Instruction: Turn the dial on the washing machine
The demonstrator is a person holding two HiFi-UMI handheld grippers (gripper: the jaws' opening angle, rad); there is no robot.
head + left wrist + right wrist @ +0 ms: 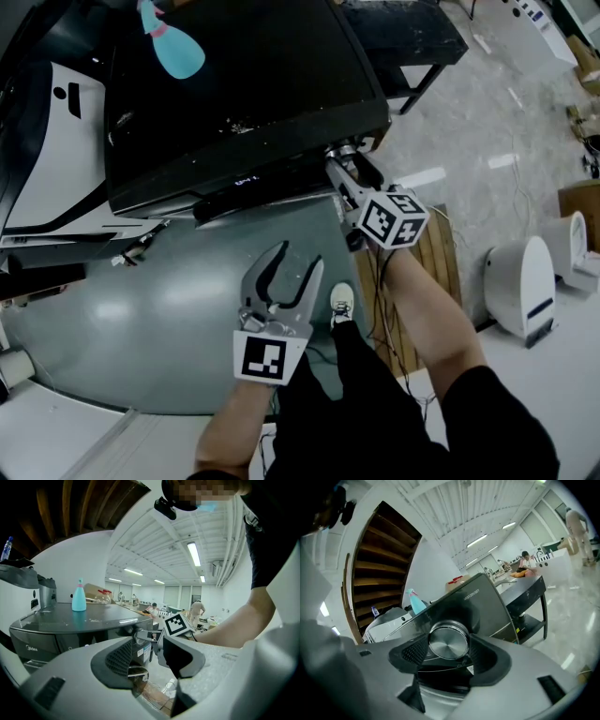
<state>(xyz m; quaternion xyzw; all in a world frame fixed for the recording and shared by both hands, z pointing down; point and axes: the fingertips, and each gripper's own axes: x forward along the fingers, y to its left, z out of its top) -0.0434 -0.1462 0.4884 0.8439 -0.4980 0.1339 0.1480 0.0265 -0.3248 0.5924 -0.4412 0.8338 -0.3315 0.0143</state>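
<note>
Right gripper (448, 651): 2 jaws pinching silver dial (448, 639) on dark washing machine (244, 84). Left gripper (298, 261): jaws spread, empty, apart from machine.

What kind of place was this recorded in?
Probably a lab or workshop hall, not a home: the washing machine stands on an open polished floor, with strip lights overhead and people in the distance.

"Midea" on the front of the washing machine (61, 630); model code by the dial (448, 641), only partly legible.
</note>
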